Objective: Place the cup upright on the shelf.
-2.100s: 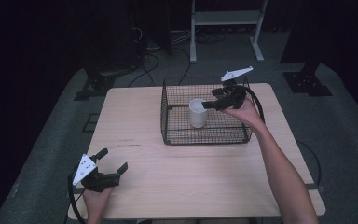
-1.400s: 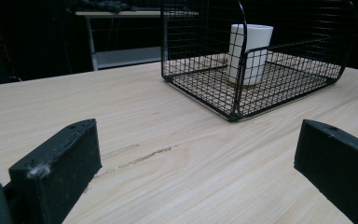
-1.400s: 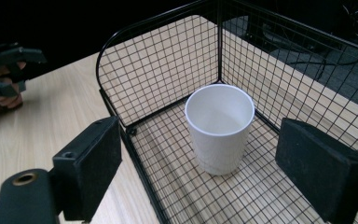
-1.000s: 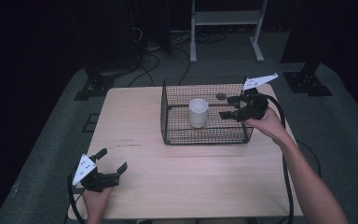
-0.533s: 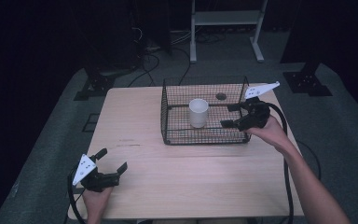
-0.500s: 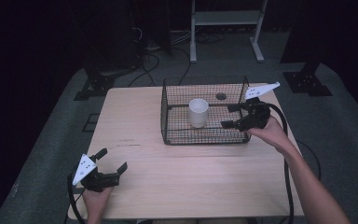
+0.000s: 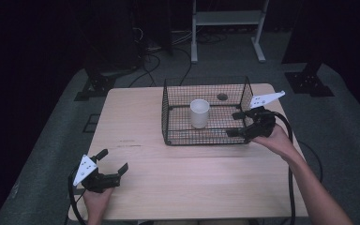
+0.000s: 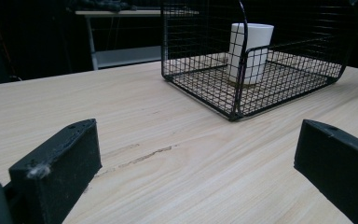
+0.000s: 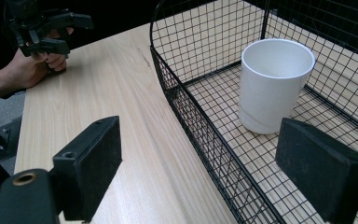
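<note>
Inside the black wire basket, a white cup is standing upright on the mesh floor, roughly in the middle and apart from every wall, with its open mouth facing up. In the right gripper view the cup is sitting beyond the basket's near wall, which is running between the two black jaws. The right tongs are hovering at the basket's right side, just outside the wire, jaws standing apart and gripping nothing, one jaw lying over the basket's edge and the other over the worktop. A grey three-cornered plate is sitting on top of these tongs, and a black cable is trailing back along the person's forearm. Well apart, near the front left corner of the worktop, the left tongs are resting in the person's left hand, jaws spread wide and empty, pointing toward the basket across bare wood.
</note>
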`<action>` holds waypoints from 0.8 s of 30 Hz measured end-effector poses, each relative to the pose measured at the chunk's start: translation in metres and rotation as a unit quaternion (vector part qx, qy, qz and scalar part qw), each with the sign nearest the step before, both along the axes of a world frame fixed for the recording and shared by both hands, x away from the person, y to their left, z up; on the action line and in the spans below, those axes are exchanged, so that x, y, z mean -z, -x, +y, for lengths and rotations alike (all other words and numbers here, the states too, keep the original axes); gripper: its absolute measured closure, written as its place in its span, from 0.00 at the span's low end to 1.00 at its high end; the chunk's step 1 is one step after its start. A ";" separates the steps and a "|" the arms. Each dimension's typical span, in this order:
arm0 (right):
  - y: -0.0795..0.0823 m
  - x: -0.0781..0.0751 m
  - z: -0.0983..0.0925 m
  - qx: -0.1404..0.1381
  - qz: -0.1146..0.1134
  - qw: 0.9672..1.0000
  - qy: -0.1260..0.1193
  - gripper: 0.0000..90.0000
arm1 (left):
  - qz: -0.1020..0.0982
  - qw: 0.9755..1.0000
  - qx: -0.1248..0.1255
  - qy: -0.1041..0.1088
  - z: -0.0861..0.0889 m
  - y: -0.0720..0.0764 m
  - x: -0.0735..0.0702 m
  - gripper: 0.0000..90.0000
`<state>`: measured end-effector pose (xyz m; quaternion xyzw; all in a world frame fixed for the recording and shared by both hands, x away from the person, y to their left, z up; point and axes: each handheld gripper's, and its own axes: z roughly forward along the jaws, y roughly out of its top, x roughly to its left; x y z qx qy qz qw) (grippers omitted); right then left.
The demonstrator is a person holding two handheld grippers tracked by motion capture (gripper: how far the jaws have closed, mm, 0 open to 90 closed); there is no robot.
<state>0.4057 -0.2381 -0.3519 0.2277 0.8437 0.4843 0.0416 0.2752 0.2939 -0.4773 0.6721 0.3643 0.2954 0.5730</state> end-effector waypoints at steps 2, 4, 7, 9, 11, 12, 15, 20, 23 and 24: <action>0.002 0.001 0.000 -0.001 -0.004 1.000 -0.004 0.15 | 0.000 1.000 0.000 0.000 0.000 0.000 0.000 0.00; 0.006 0.003 0.000 -0.003 -0.004 1.000 0.000 0.15 | 0.000 1.000 0.000 0.000 0.000 0.000 0.000 0.00; 0.008 0.005 -0.002 -0.003 -0.003 1.000 -0.002 0.15 | 0.000 1.000 0.000 0.000 0.000 0.000 0.000 0.00; 0.011 0.008 -0.005 -0.003 -0.002 1.000 -0.002 0.15 | 0.000 1.000 0.000 0.000 0.000 0.000 0.000 0.00; 0.014 0.010 -0.008 -0.001 -0.001 1.000 -0.004 0.15 | 0.000 1.000 0.000 0.000 0.000 0.000 0.000 0.00; 0.016 0.013 -0.012 0.002 -0.001 1.000 -0.006 0.15 | 0.000 1.000 0.000 -0.001 0.000 0.000 0.000 0.00; 0.019 0.015 -0.016 0.004 0.000 1.000 -0.007 0.15 | 0.000 1.000 0.000 -0.001 0.000 0.000 0.000 0.00; 0.024 0.021 -0.025 0.010 0.005 1.000 -0.013 0.15 | 0.000 1.000 -0.001 -0.003 0.000 0.000 0.000 0.00; 0.025 0.022 -0.027 0.012 0.006 1.000 -0.015 0.15 | 0.000 1.000 -0.001 -0.003 0.000 0.000 0.000 0.00; 0.027 0.023 -0.029 0.012 0.005 1.000 -0.016 0.15 | 0.000 1.000 -0.001 -0.003 0.000 0.000 0.000 0.00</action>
